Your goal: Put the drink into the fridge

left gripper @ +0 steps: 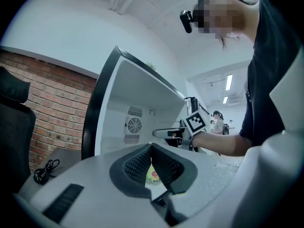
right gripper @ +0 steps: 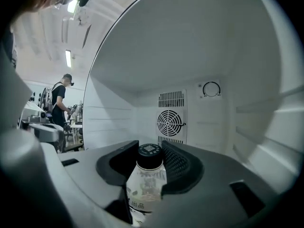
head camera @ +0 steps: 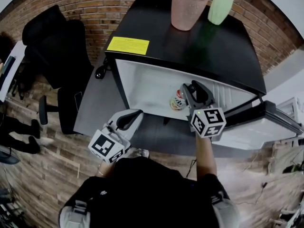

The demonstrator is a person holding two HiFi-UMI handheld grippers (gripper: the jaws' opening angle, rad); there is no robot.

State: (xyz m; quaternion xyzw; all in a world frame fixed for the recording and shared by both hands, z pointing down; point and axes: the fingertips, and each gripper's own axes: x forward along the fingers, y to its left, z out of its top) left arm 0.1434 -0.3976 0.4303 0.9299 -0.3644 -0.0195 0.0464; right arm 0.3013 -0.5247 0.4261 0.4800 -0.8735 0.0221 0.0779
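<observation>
Left gripper [head camera: 137, 114] hangs in front of the open fridge with its jaws brought together at the tips and nothing between them; its own view [left gripper: 151, 147] shows the ribbed pads meeting in a point. Right gripper [head camera: 190, 87] reaches inside the fridge, and its own view [right gripper: 151, 145] shows its jaws standing wide with the drink [right gripper: 146, 184] between them. The right pad lies against the bottle. The left side is in shadow, so the grip appears closed on it rather than plainly so.

A black office chair [head camera: 52, 46] stands at the left on a wood-plank floor [head camera: 42, 175], against a brick wall [head camera: 95, 4]. Beside it, a grey platform [head camera: 92, 106] carries a coiled black cable [head camera: 100, 71] and the small fridge [head camera: 156, 37]. The black fridge top bears a yellow sticker [head camera: 128, 45], then a pink textured cup [head camera: 189, 6] and a pale green vase [head camera: 221, 6]. The door [head camera: 270, 122] is swung open to the right. The white interior has a round fan grille [right gripper: 170, 122] and a dial [right gripper: 211, 89] on its back wall.

The drink [head camera: 177, 100] sits low in the fridge compartment, near the front. It is a pale, translucent bottle with a black cap that carries a square code, and its label shows dark print with red and green marks.
</observation>
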